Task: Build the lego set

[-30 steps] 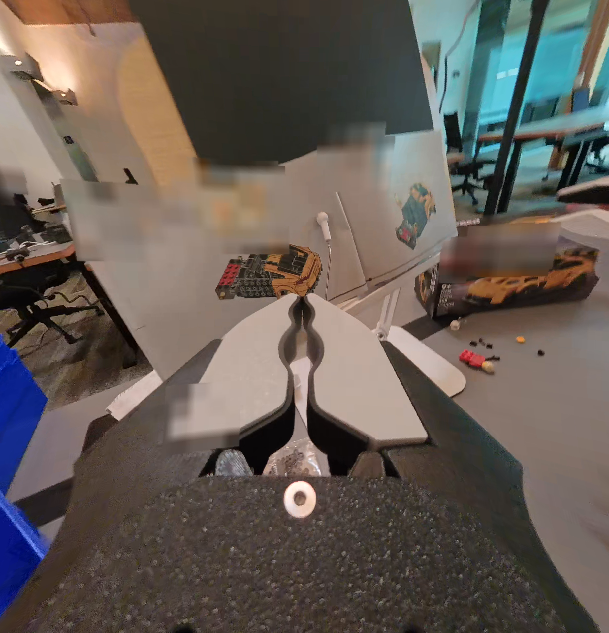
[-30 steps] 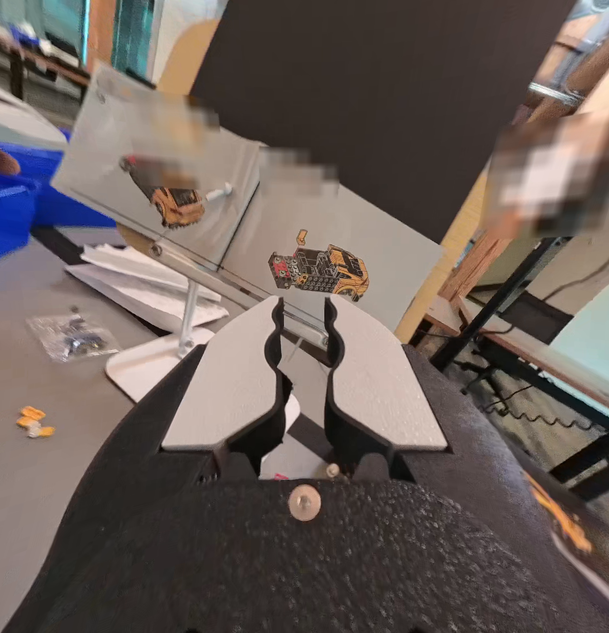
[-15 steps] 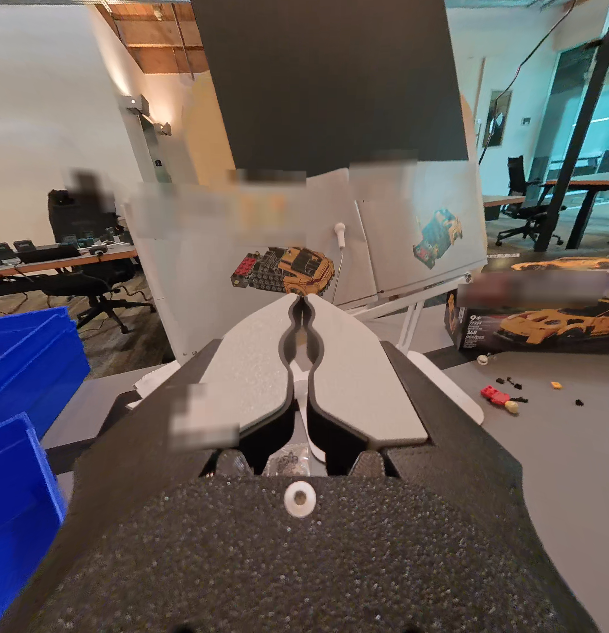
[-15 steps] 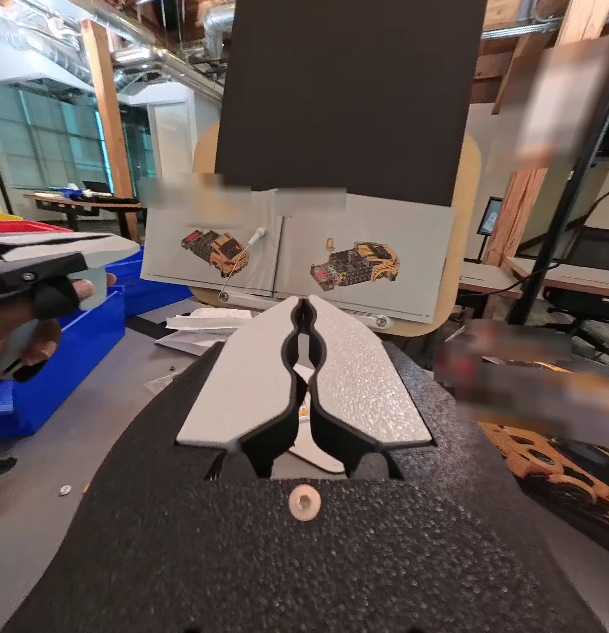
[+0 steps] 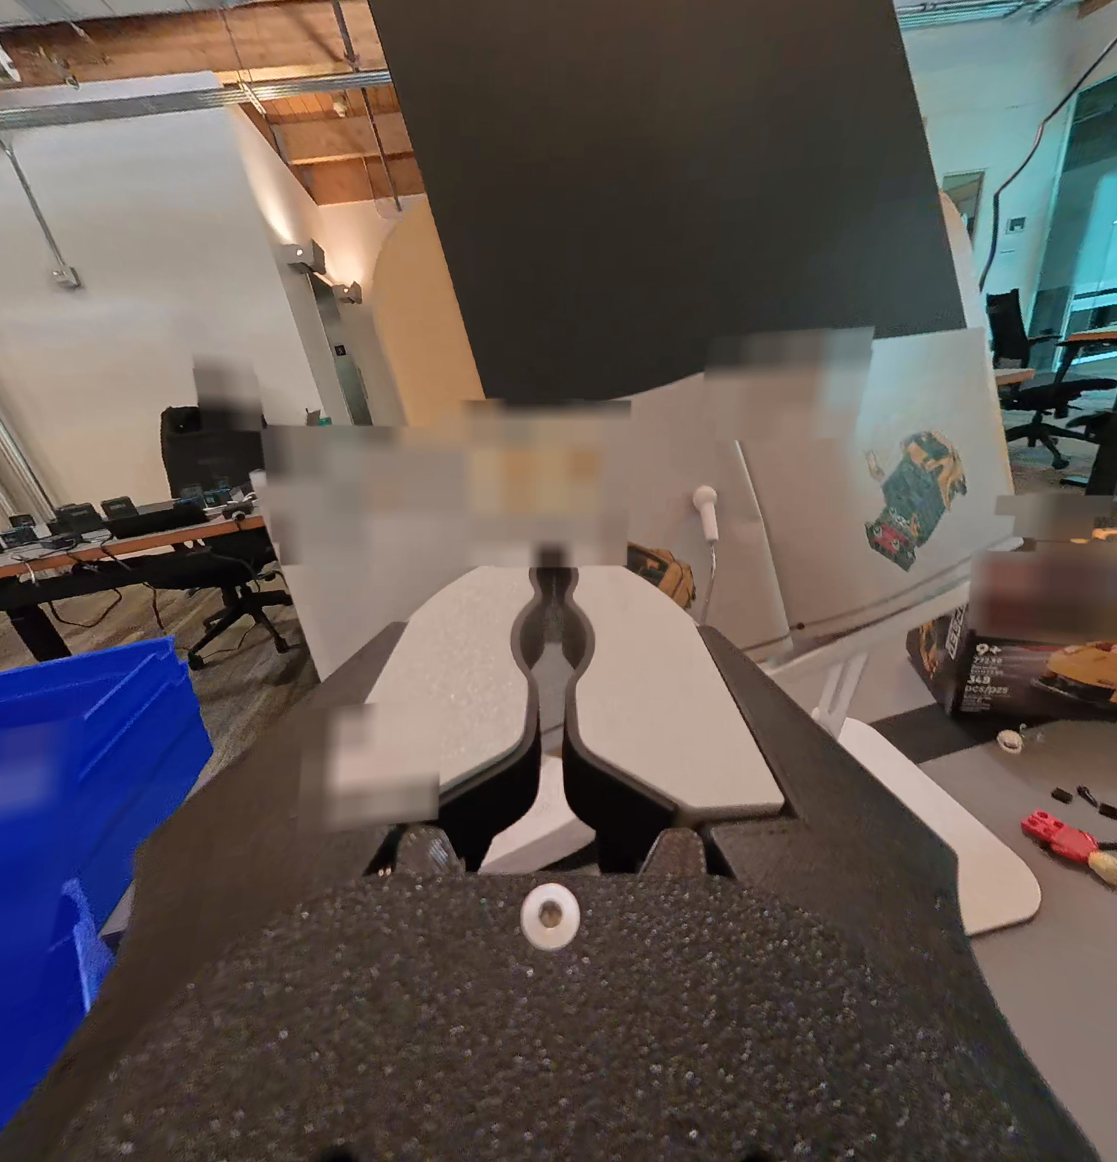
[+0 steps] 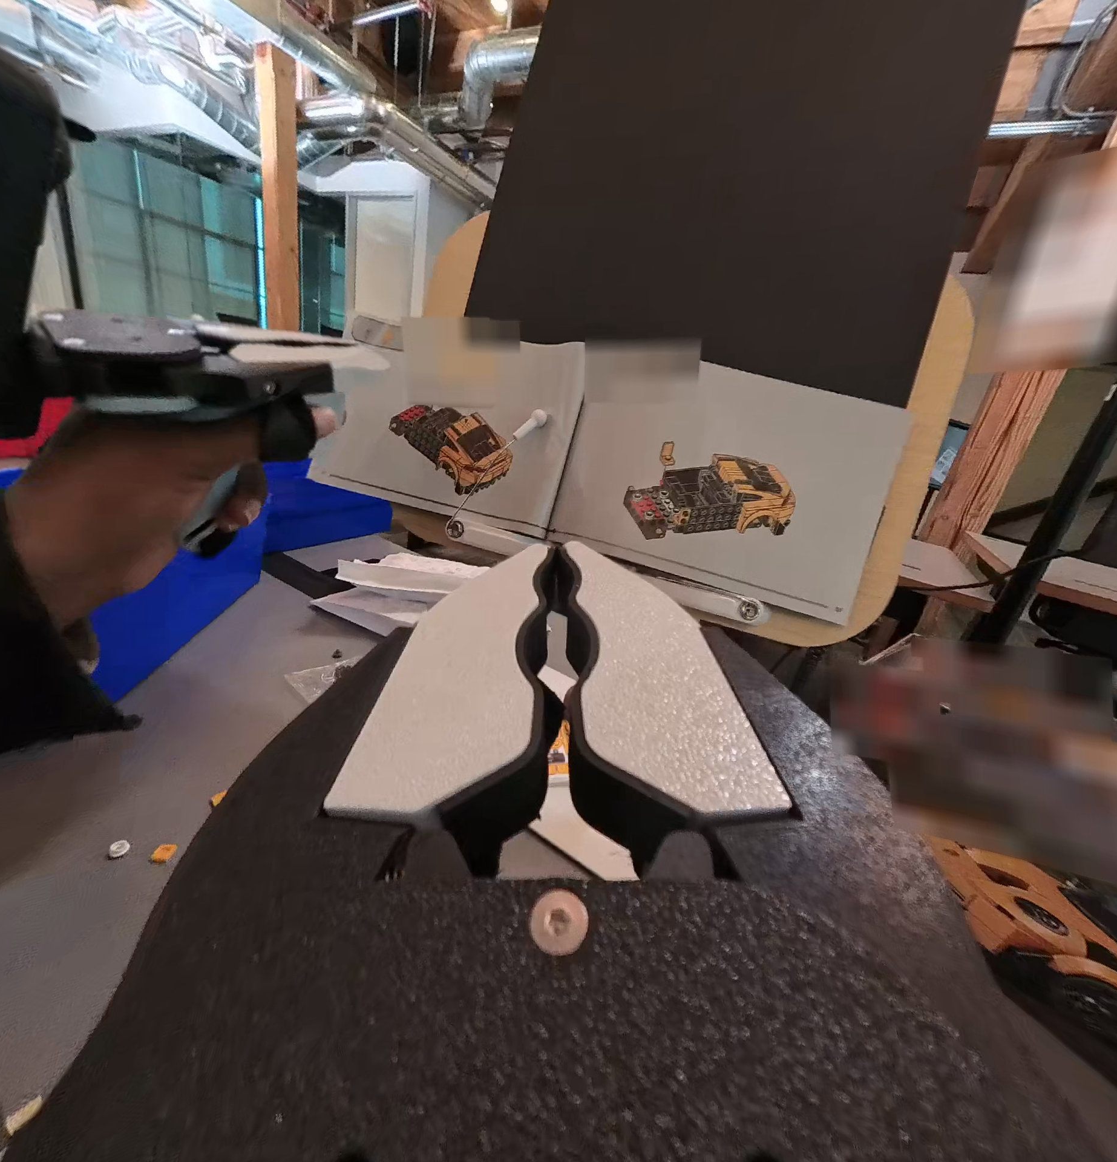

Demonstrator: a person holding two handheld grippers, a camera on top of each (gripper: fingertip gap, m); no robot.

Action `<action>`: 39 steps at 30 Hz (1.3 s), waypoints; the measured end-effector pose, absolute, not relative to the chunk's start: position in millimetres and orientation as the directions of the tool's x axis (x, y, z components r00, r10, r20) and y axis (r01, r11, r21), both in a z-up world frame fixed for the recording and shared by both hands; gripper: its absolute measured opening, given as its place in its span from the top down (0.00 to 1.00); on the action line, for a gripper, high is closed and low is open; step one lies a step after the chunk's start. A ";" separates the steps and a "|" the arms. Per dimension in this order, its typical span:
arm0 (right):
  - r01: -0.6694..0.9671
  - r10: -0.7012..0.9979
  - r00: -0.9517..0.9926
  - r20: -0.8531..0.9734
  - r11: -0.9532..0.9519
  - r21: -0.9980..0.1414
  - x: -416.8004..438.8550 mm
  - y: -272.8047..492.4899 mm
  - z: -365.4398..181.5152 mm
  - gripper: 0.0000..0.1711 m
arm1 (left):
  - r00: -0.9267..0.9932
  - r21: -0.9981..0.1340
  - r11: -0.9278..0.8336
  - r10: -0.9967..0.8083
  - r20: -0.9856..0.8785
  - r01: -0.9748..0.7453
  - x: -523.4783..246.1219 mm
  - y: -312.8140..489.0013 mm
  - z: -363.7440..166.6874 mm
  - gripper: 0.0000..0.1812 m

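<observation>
L claw [image 5: 551, 569]: tips together, empty.
R claw [image 6: 557, 554]: tips together, empty.
Bricks [image 5: 1054, 837]: loose on table, R side near box [image 5: 1040, 679].
Handling: prob. light, stiff, tiny; pinch flat sides.

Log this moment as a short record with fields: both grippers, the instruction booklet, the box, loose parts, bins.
left gripper: shut, empty, raised above the table
right gripper: shut, empty, pointed at the booklet
instruction booklet: open on a stand, two pages showing a part-built yellow car
set box: lying on the grey table, beside the stand
loose parts: red piece and small black bits near the stand's white base
blue bins: at the table's left edge
</observation>
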State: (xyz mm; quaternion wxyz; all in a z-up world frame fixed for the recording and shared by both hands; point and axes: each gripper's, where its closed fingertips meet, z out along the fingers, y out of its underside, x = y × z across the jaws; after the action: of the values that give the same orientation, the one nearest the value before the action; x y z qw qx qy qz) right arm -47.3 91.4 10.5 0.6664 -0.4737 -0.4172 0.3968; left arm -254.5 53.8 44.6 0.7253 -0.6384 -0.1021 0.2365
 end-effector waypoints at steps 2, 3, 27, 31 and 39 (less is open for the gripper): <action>-0.129 0.927 0.335 0.172 0.226 -0.966 -47.9 93.5 8.2 1.00 | 0.868 -0.975 0.087 0.475 -0.141 -0.206 -260.2 58.7 52.6 1.00; -0.126 0.929 0.332 0.166 0.218 -0.968 -48.1 94.9 6.7 1.00 | 0.866 -0.975 0.091 0.480 -0.137 -0.205 -263.7 60.4 55.6 1.00; -0.057 0.942 0.309 0.129 0.153 -0.987 -52.5 108.3 -19.5 1.00 | 0.838 -0.973 0.075 0.525 -0.147 -0.218 -288.1 54.3 42.3 1.00; -0.026 0.952 0.285 0.111 0.124 -0.992 -56.9 107.5 -29.2 0.99 | 0.848 -0.972 0.065 0.505 -0.163 -0.226 -279.3 61.4 37.3 1.00; -0.035 0.944 0.311 0.107 0.124 -0.992 -53.7 113.5 -27.8 0.99 | 0.854 -0.965 0.055 0.480 -0.201 -0.258 -264.1 69.2 34.4 1.00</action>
State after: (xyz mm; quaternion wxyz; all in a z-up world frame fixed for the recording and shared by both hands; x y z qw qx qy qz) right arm -53.7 113.5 -27.8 0.6136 -0.5281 -0.4306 0.3990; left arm -264.1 69.2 34.4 0.7210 -0.6382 -0.0868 0.2557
